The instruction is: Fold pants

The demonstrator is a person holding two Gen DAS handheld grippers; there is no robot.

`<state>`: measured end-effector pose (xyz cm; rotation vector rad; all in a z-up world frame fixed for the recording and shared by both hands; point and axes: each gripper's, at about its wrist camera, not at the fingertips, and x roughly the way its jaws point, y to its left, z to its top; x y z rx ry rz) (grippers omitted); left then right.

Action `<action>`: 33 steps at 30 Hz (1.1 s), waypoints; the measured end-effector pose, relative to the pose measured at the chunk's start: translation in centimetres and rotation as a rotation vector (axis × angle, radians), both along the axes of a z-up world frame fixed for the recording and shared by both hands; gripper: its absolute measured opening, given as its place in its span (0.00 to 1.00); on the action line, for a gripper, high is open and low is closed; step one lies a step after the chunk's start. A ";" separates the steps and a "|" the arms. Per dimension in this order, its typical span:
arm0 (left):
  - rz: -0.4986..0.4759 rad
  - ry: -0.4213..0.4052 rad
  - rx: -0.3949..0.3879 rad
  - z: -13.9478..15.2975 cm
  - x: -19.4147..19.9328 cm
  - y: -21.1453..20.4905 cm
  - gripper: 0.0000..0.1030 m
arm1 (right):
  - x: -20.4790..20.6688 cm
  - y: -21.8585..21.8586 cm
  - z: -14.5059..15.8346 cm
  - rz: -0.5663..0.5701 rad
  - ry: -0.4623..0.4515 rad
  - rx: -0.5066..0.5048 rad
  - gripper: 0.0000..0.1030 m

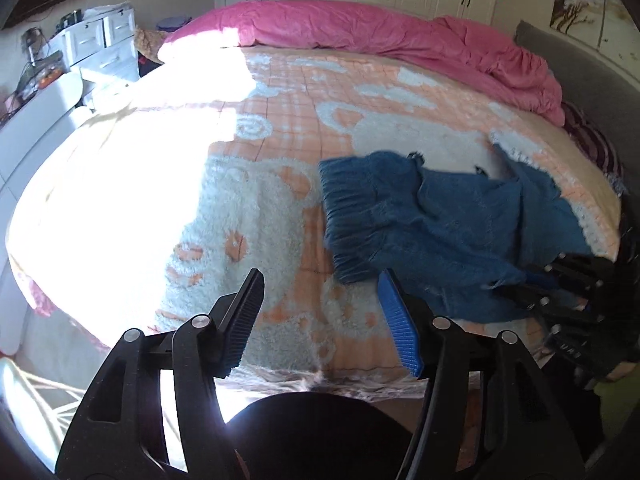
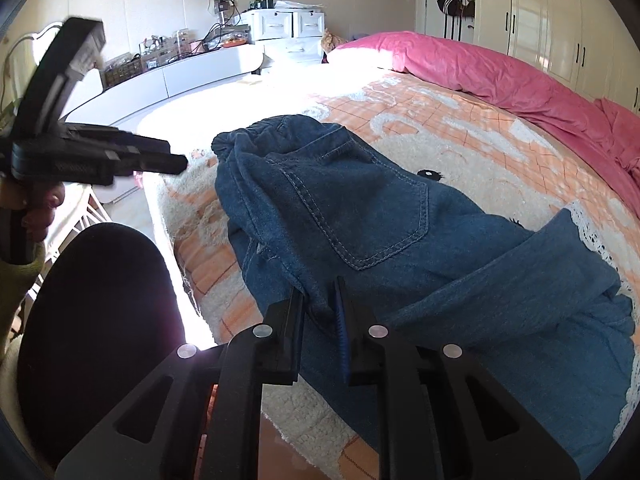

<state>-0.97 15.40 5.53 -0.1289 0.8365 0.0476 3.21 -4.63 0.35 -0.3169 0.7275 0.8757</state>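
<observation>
Blue denim pants [image 1: 432, 224] lie crumpled on the bed, waistband toward the left; the right wrist view shows them close up with a back pocket [image 2: 360, 208] facing up. My left gripper [image 1: 320, 284] is open and empty, above the blanket just left of the pants; it also shows in the right wrist view [image 2: 120, 156]. My right gripper [image 2: 320, 292] is shut on a fold of the pants near the bed's front edge; it also shows at the right in the left wrist view [image 1: 560, 284].
The bed has a fluffy orange and white blanket [image 1: 280, 128] and a pink duvet [image 1: 400, 36] bunched at the far side. White drawers [image 2: 288, 28] and a cluttered desk stand to the left. Wardrobes [image 2: 560, 20] line the back wall. Strong sunlight washes out the bed's left part.
</observation>
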 end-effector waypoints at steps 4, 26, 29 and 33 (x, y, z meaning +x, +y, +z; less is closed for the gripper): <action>-0.069 -0.051 -0.105 1.9 2.0 -2.5 0.50 | -0.1 -0.2 -0.7 -0.005 0.031 -0.006 0.14; -0.102 0.151 -0.037 -5.4 6.6 -6.6 0.40 | 5.7 -4.0 3.3 -0.169 0.121 0.116 0.47; -0.102 0.154 -0.032 -5.4 6.7 -6.8 0.40 | 7.4 -2.8 0.5 -0.192 0.174 0.007 0.47; -0.103 0.161 -0.035 -5.4 6.8 -6.7 0.40 | 7.3 -3.3 -2.3 -0.184 0.203 0.001 0.47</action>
